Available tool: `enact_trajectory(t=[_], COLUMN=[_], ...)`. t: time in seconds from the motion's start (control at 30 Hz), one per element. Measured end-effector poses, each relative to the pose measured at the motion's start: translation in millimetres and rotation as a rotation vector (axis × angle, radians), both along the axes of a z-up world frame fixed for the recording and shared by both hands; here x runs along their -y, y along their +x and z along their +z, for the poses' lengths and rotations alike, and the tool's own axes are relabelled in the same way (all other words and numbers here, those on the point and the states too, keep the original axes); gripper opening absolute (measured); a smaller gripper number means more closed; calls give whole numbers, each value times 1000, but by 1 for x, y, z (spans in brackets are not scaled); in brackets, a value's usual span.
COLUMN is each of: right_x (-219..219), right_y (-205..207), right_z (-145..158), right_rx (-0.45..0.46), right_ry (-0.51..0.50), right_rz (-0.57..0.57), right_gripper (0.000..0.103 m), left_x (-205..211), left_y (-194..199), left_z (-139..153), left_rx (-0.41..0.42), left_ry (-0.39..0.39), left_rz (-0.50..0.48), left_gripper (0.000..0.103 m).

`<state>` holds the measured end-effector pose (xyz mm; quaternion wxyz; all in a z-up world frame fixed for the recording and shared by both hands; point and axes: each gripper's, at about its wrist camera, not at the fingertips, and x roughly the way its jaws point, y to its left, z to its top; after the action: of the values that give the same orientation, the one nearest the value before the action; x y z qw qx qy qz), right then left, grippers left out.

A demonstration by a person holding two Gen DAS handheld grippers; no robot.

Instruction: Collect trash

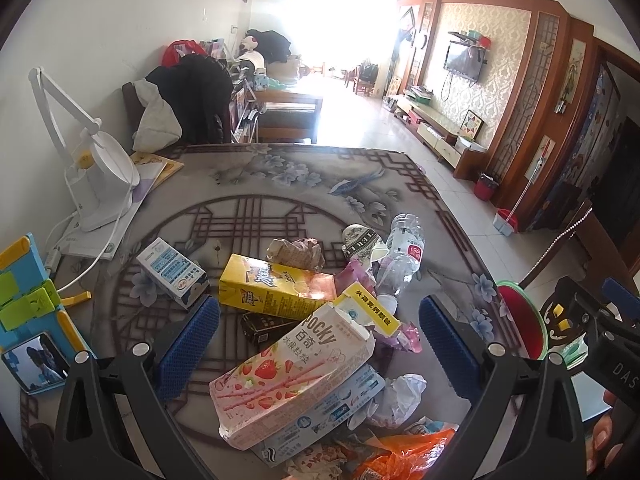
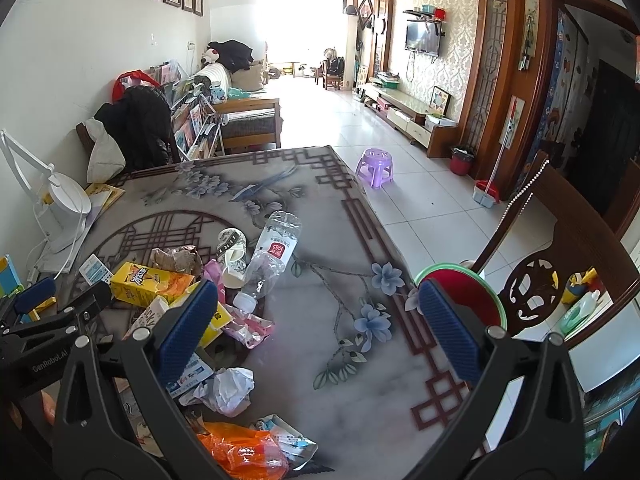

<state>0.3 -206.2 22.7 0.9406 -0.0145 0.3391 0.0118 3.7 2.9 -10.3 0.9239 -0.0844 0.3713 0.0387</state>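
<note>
A heap of trash lies on the patterned table (image 1: 280, 184): a pink Pocky box (image 1: 292, 376), a yellow carton (image 1: 276, 292), a blue-white box (image 1: 172, 272), a crushed clear bottle (image 1: 400, 256), a paper cup (image 1: 362, 242), crumpled white paper (image 1: 400, 400) and an orange bag (image 1: 404, 456). My left gripper (image 1: 320, 344) is open above the Pocky box, which lies between its blue pads. My right gripper (image 2: 316, 332) is open and empty over bare table, right of the heap. The bottle (image 2: 272, 256), white paper (image 2: 230, 390) and orange bag (image 2: 240, 452) show there too.
A red bin with a green rim (image 2: 468, 292) stands off the table's right edge beside a carved wooden chair (image 2: 536, 288). A white desk lamp (image 1: 96, 184), a phone (image 1: 36, 362) and colourful blocks (image 1: 24, 296) stand at the table's left. A purple stool (image 2: 376, 166) is on the floor.
</note>
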Motion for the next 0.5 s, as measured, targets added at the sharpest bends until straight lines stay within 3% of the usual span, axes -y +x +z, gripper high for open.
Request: enact_trajectory(t=[0.5], right_x=[1], right_y=[2], right_z=[-1], right_rx=[-2], right_ry=[-11], right_rz=[2], right_gripper=[99], left_x=[-3], left_y=[1], left_z=[-1], left_rx=[-3], left_ry=[-4], left_rz=[4], left_gripper=[95])
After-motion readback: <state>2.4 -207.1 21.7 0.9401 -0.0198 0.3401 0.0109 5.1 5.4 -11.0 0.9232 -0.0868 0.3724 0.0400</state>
